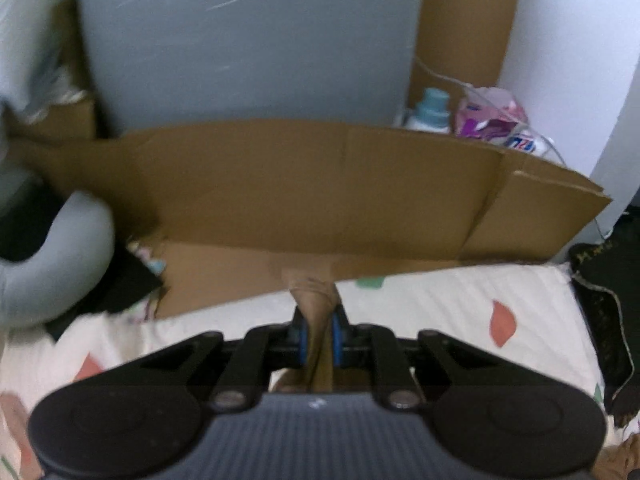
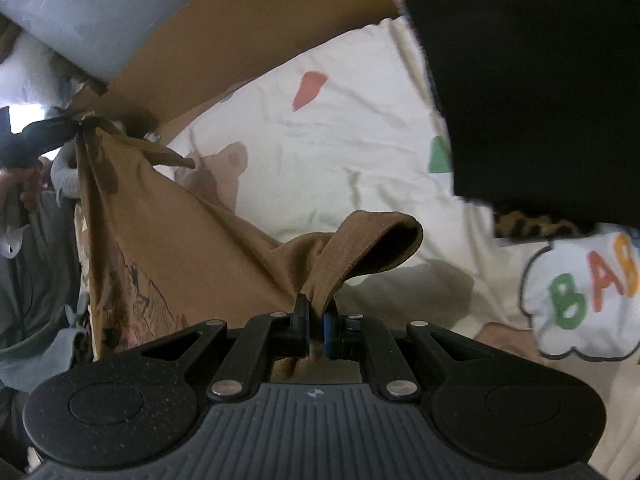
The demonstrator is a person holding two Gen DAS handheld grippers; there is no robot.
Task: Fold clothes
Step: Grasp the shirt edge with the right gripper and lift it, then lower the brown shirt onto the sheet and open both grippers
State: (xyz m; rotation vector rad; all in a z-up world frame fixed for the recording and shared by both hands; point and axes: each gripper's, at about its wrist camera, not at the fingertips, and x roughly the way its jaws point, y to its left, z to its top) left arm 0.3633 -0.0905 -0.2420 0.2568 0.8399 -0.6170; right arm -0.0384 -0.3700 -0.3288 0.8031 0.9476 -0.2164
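Observation:
A brown T-shirt [image 2: 180,248] with a dark print hangs stretched between both grippers above the bed. My right gripper [image 2: 316,314] is shut on a bunched edge of it, and a loose fold curls over to the right of the fingers. In the left wrist view, my left gripper [image 1: 320,320] is shut on a pinch of the same brown T-shirt [image 1: 314,292], which rises between the blue pads. In the right wrist view the left gripper [image 2: 78,126] shows at far left, raised, with a hand [image 2: 28,188] on its handle.
A patterned white bed sheet [image 2: 340,140] lies below. A cardboard box [image 1: 300,184] stands at the bed's far edge, with bottles [image 1: 430,112] behind it. A black garment [image 2: 540,100] and a white cloth with coloured letters [image 2: 580,300] lie at right. A grey cushion [image 1: 60,264] is at left.

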